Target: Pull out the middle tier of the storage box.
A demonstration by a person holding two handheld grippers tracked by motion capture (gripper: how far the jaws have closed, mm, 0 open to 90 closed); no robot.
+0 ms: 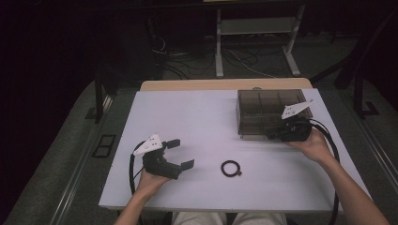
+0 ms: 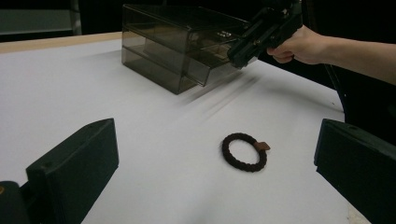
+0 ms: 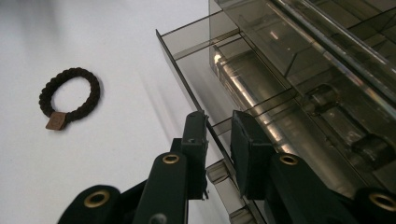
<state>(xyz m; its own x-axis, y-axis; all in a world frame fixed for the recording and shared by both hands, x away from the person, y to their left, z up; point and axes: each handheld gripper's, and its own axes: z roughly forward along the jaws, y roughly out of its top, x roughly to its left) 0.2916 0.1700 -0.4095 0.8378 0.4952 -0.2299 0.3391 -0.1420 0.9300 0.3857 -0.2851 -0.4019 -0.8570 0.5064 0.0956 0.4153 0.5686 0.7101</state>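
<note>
Currently the right gripper (image 3: 218, 140) sat at the smoky drawer box (image 1: 263, 110), about 2 o'clock on the bench (image 1: 197, 122); its fingers (image 3: 194, 140) were pinched on the front wall of the drawer (image 3: 187, 88), which stood pulled out. Left gripper (image 1: 180, 152) rested at 8 o'clock, fingers wide apart, holding nothing. Hair tie (image 1: 231, 168) lay flat at 6 o'clock, between both grippers.

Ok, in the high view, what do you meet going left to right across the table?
Left gripper, jaws open → dark hair tie lying flat → smoky drawer box → right gripper, clamped on the drawer front.
</note>
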